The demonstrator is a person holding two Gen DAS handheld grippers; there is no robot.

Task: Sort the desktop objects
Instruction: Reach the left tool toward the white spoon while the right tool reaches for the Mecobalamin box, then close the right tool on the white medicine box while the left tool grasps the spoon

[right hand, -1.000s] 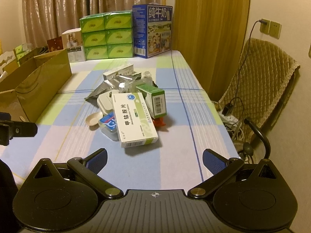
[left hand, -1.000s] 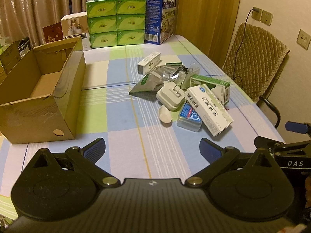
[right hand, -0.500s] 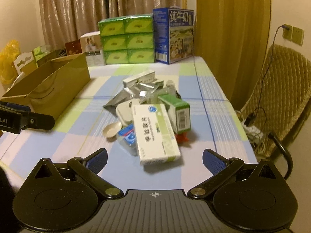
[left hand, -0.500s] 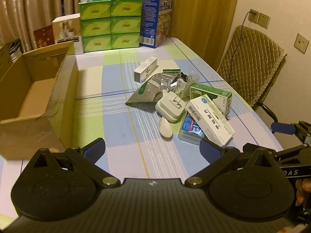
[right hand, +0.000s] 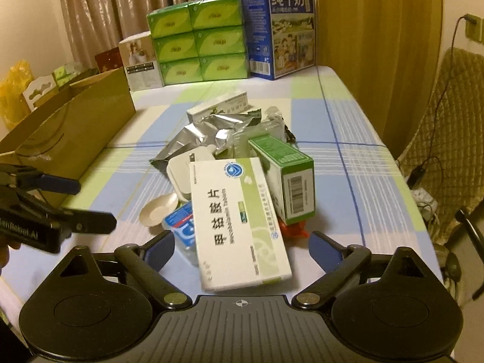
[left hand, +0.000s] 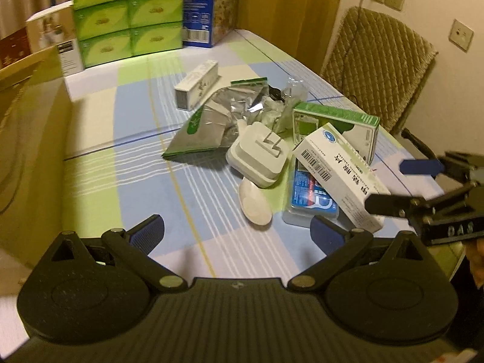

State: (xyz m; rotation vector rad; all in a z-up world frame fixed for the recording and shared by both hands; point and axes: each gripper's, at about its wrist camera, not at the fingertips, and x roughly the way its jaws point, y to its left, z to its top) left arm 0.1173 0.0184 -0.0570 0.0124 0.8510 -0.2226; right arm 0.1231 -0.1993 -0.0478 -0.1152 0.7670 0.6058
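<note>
**benchmonkey:** Right gripper (right hand: 240, 249) is spread wide with nothing between its blue pads, hovering low over the near end of the white medicine box (right hand: 239, 220). That box lies on top of the pile, tilted, with its far end propped on the white plug adapter (right hand: 181, 172) and its left edge over a clear case with a blue label (right hand: 181, 227). Just right of it stands a green carton (right hand: 287, 175), barcode end facing the camera, with something small and orange-red (right hand: 292, 230) poking out at its foot.

**tablecloth_tom:** And the other one?

**benchmonkey:** Left gripper (left hand: 237, 234) is gaping open too, empty, above bare checked tablecloth (left hand: 136, 181) a little short of the pile. Nearest to it is a cream spoon (left hand: 255, 204), bowl toward the camera, tucked under the adapter's near edge. Behind that there are crumpled silver foil pouches (left hand: 208, 121), one with a green stripe, and a long white tube box (left hand: 198, 86) at the far side of the heap.

**tablecloth_tom:** Where's the bin?

**benchmonkey:** Open cardboard box (right hand: 75, 133) sits along the left side of the table, apart from the pile. At the far end there's a stack of green tissue packs (right hand: 198, 39), a blue milk carton case (right hand: 278, 30) just right of them and a white box (right hand: 140, 60) on their left. A quilted chair (left hand: 378, 66) stands off the table's right edge.
</note>
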